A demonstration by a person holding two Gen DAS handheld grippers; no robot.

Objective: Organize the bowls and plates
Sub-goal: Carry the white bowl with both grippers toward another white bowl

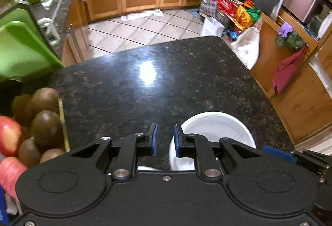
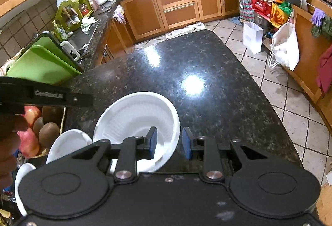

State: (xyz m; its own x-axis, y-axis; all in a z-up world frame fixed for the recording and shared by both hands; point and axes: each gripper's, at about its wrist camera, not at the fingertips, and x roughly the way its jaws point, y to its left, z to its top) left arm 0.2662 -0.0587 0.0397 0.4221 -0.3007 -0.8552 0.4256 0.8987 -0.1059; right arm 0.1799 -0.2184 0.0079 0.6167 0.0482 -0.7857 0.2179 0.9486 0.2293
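Observation:
In the right wrist view my right gripper (image 2: 169, 144) is shut on the rim of a white ribbed bowl (image 2: 137, 118). One pad sits inside the bowl and the other outside, and the bowl is tipped toward the camera over the black granite counter (image 2: 207, 55). The left wrist view has the same bowl (image 1: 220, 128) just right of my left gripper (image 1: 165, 140), whose jaws are shut with nothing between them, only counter (image 1: 166, 84) beyond. Two more white dishes (image 2: 68, 143) stand on edge at the lower left, by the left gripper's black body (image 2: 41, 94).
Apples and kiwis (image 1: 45, 128) lie in a box at the counter's left edge. Green cutting boards (image 2: 41, 64) lean behind it near the sink. A hand (image 2: 8, 143) shows at the left. Bags (image 2: 284, 47) crowd the tiled floor on the right.

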